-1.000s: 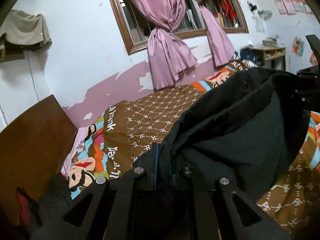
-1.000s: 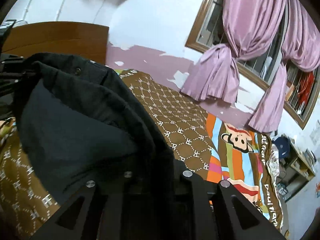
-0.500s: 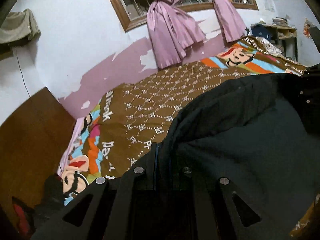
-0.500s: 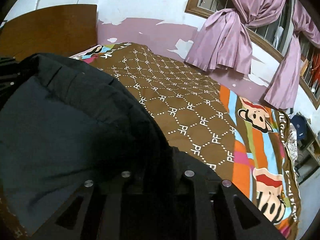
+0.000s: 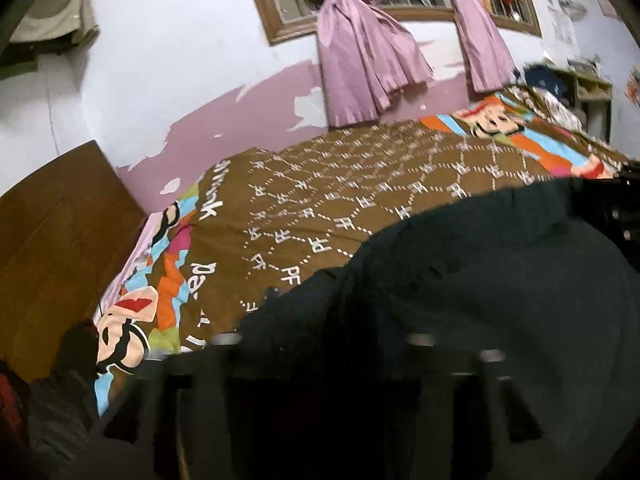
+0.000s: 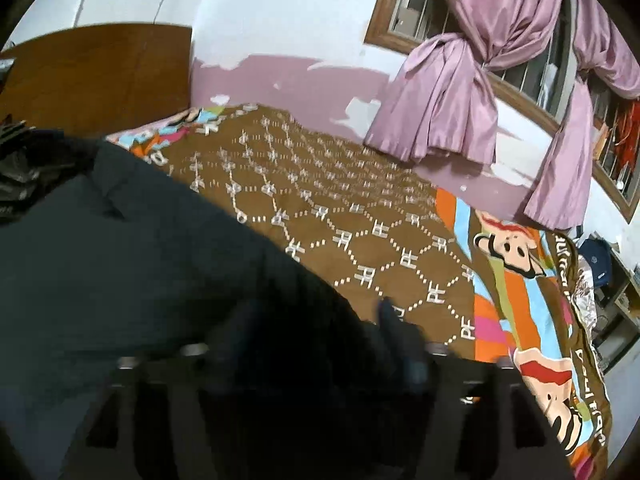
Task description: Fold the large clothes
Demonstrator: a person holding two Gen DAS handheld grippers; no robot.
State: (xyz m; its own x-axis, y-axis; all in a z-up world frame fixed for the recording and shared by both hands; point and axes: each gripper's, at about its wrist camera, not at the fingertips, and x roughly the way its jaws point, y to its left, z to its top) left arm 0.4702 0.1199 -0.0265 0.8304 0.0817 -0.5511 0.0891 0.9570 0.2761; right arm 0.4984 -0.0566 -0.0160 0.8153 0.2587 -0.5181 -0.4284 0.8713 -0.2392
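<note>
While it lies slack on the brown patterned bedspread (image 5: 360, 184), the dark garment (image 5: 500, 280) fills the near side of both views. Left gripper (image 5: 320, 360): jaws have just been opening, now spread apart, with dark cloth between them but not pinched. Right gripper (image 6: 316, 356): same, jaws just opened wide over the fabric. Pink curtains (image 6: 448, 92) hang at the window behind; wooden headboard (image 5: 52, 240) at the bed's end.

Matt dark cloth garment (image 5: 480, 280)
</note>
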